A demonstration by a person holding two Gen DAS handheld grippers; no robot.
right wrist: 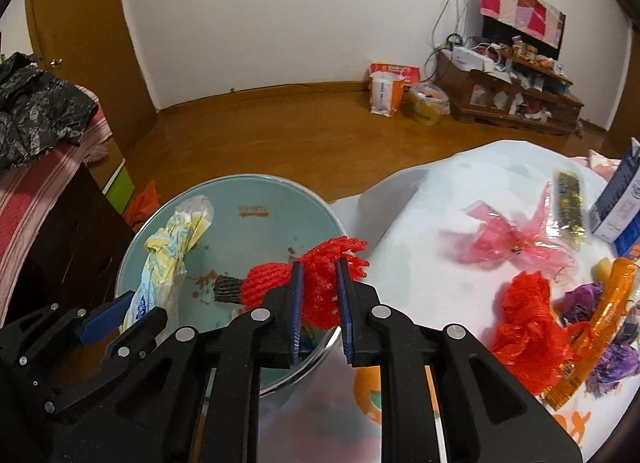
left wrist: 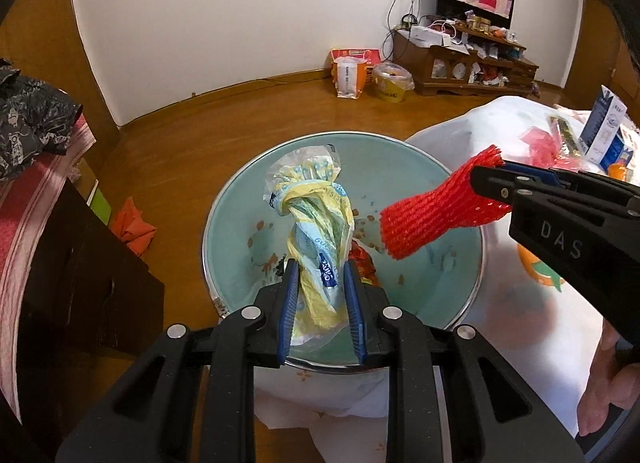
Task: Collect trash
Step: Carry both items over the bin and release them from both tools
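Now at drop-off: your left gripper point(left wrist: 321, 290) pinches the wrapper point(left wrist: 316, 231), your right gripper point(right wrist: 319, 303) the net point(right wrist: 320, 283), both over the bin point(left wrist: 460, 199). Next, open both to let them fall.

My left gripper point(left wrist: 322, 287) is over the near side of the bin point(left wrist: 460, 179), with the knotted bag point(left wrist: 316, 223) between its fingers and reaching on over the bin's middle. My right gripper point(right wrist: 319, 295) comes in from the right over the bin's right rim, the net sleeve point(right wrist: 320, 283) in its fingers. The table point(right wrist: 420, 215) stands just right of the bin; on it lie wrappers point(right wrist: 516, 239), with a carton point(right wrist: 618, 203) at the far right.
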